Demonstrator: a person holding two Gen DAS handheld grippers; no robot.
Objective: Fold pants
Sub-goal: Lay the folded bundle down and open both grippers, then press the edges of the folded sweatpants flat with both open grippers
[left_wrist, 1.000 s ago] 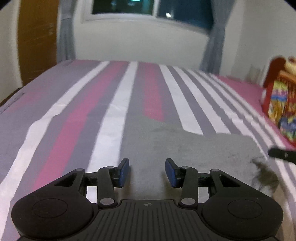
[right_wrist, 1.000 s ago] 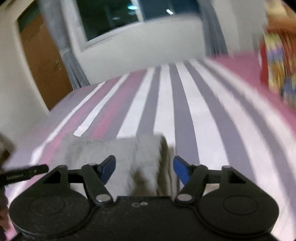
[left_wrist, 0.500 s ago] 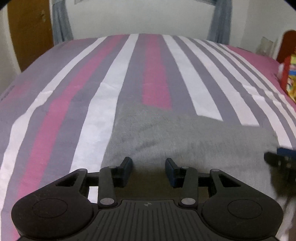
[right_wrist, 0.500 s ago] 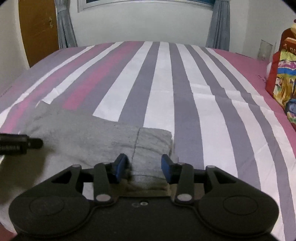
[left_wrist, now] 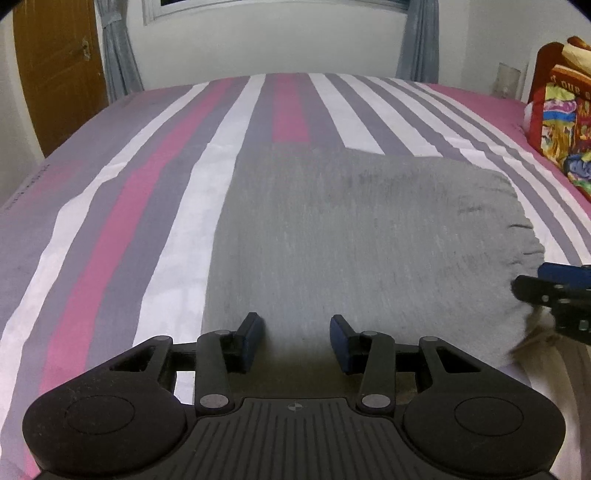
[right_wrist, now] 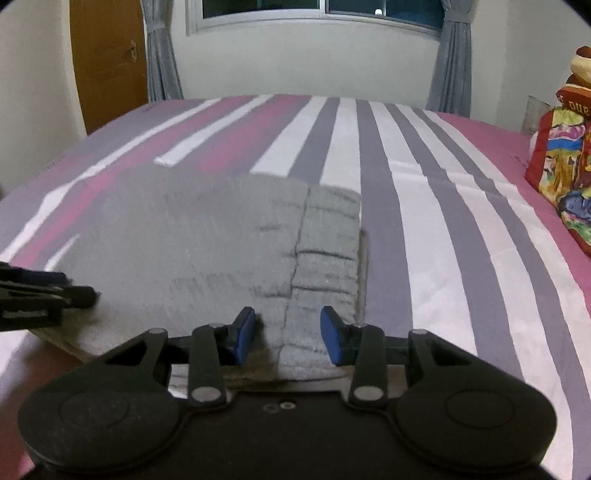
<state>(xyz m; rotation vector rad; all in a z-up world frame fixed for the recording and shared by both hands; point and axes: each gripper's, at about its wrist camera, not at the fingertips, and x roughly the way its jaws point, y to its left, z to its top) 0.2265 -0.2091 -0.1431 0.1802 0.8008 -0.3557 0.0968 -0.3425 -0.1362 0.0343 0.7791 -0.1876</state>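
Grey pants [left_wrist: 362, 236] lie folded flat on the striped bed [left_wrist: 110, 229]. Their ribbed waistband [right_wrist: 328, 251] is at the right end, in the right wrist view. My left gripper [left_wrist: 297, 341] is open, its blue pads over the near edge of the pants at their left part. My right gripper [right_wrist: 288, 336] is open, with the near edge of the waistband between its pads. Each gripper shows at the side of the other's view: the right one [left_wrist: 554, 291] and the left one [right_wrist: 40, 291].
A colourful bag [left_wrist: 561, 125] stands at the bed's right side, also in the right wrist view [right_wrist: 565, 173]. A wooden door [left_wrist: 55, 70] and grey curtains [right_wrist: 162, 55] line the far wall under a window [right_wrist: 314, 9].
Both grippers have come down and closer to the near edge of the pants. The right gripper's jaws have narrowed since a second ago. The pants lie flatter.
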